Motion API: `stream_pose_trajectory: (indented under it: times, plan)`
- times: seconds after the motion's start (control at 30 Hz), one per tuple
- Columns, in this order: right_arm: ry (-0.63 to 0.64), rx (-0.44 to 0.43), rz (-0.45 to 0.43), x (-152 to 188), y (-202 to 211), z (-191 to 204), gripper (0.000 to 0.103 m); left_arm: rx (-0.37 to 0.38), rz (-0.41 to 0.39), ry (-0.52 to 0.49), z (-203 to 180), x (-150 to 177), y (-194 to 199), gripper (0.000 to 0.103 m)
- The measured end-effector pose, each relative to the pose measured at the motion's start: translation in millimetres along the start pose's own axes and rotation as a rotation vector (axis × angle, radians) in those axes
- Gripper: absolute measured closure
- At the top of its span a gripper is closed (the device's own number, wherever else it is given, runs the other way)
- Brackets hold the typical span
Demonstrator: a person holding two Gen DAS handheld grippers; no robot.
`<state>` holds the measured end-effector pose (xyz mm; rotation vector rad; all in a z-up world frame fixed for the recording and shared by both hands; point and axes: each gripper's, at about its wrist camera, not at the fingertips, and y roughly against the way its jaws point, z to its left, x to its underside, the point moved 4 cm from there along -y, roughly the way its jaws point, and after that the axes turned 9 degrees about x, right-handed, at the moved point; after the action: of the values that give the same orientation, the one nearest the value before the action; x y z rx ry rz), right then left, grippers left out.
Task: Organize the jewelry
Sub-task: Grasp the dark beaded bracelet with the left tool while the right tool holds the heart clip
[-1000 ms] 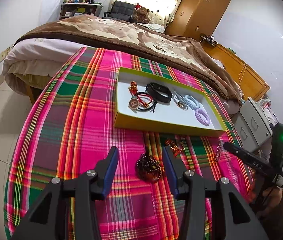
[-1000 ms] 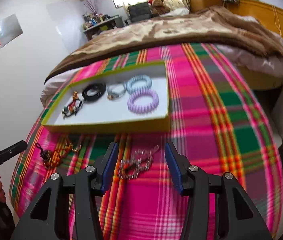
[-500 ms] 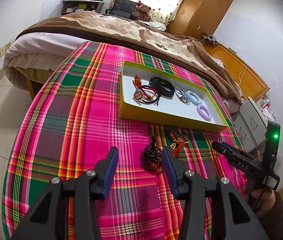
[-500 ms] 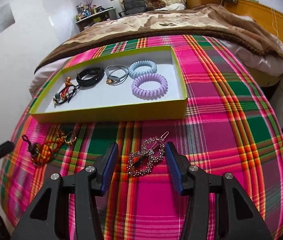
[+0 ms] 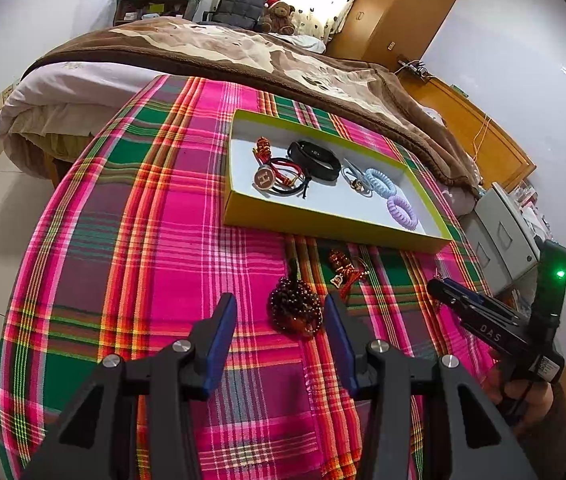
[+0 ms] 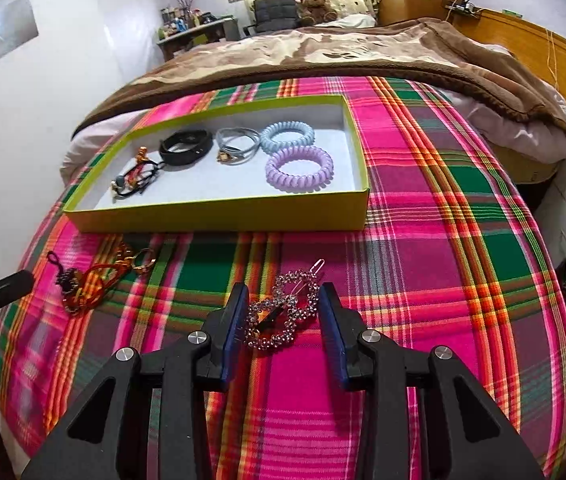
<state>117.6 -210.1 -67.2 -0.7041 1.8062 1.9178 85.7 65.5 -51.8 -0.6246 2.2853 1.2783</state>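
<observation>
I judge the sorting a bit more than half done: the yellow-green tray [image 6: 219,212] on the plaid cloth [image 5: 123,240] already holds 5 pieces, the lilac coil band [image 6: 299,168], the blue coil band [image 6: 287,135], the grey cord bracelet [image 6: 237,146], the black strap [image 6: 185,148] and the red-and-black cord bracelet [image 5: 283,178] with its round charm. 3 pieces lie outside it on the cloth, near its front wall. My right gripper [image 6: 281,320] stands spread, its blue pads on either side of the rhinestone hair clip [image 6: 283,312] without pinching it, so I take that as my next pick. My left gripper [image 5: 279,320] is also spread, with the dark bead bracelet [image 5: 295,312] lying just inside its right finger, untouched. The red-and-gold knotted charm [image 5: 343,268] lies between those 2 pieces, near the bead bracelet, and nobody is reaching for it yet.
</observation>
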Motion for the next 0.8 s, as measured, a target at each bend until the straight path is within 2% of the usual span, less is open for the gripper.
stream_pose_trajectory:
  times: [0.23,0.37,0.67,0.8]
  plan:
    - [-0.001,-0.041,-0.039,0.9,16.2,1.2,0.066,0.000,0.028,-0.006,-2.9,3.6,-9.0,0.056]
    - [-0.003,-0.061,-0.046,2.0,22.6,0.9,0.066,0.041,0.014,0.003,-6.2,3.1,-13.2,0.056]
    - [0.003,-0.085,-0.060,1.6,30.2,0.2,0.066,-0.101,0.066,-0.047,-9.7,1.9,-40.0,0.056]
    - [0.004,-0.092,-0.062,1.3,30.7,-0.1,0.066,-0.138,0.055,-0.069,-12.2,1.5,-41.1,0.056]
